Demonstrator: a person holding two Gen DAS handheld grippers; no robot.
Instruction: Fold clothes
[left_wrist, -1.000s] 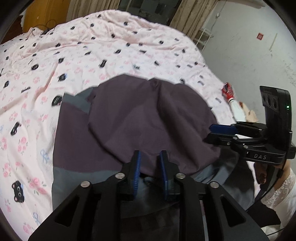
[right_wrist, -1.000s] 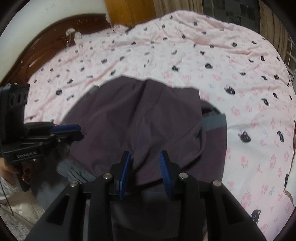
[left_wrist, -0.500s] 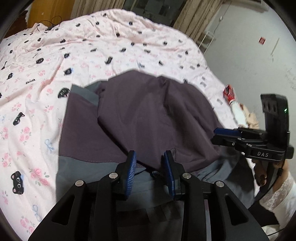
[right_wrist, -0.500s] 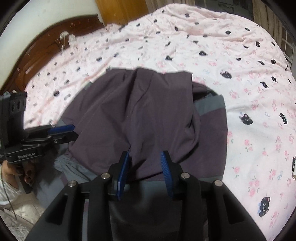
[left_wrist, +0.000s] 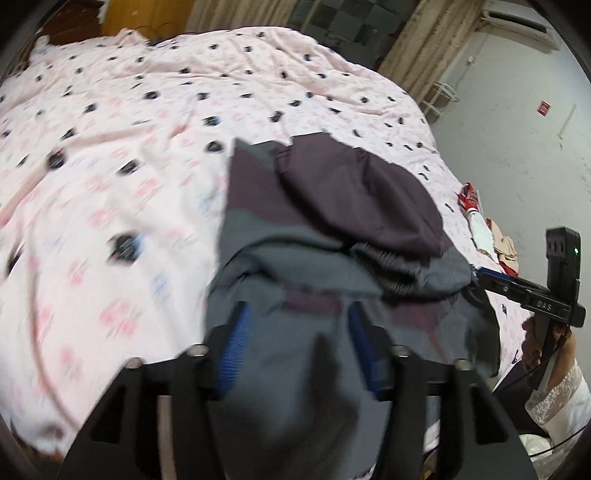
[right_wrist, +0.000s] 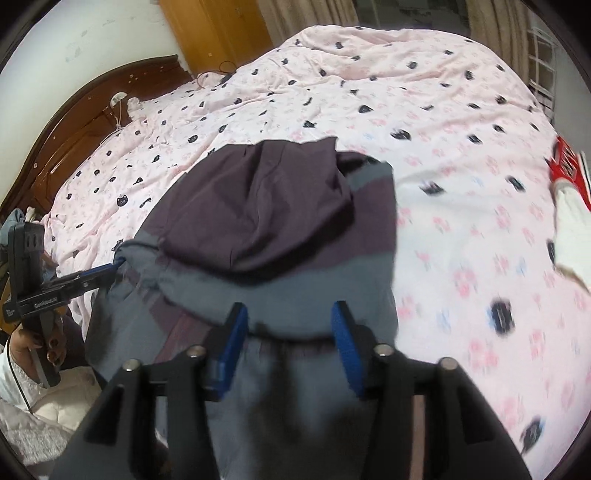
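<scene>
A dark purple and grey garment lies bunched on the pink patterned bed sheet; it also shows in the right wrist view. My left gripper stands open, with grey cloth lying between its blue pads. My right gripper is open too, with the garment's grey hem between its pads. Each gripper shows in the other's view: the right one at the garment's right edge, the left one at its left edge.
The bed sheet spreads wide around the garment. A dark wooden headboard is at the left. A red and white item lies at the bed's right edge. Curtains and a grey wall are behind.
Both grippers have opened wider and moved forward over the grey lower part of the garment. The grey cloth is now folded up over the purple part.
</scene>
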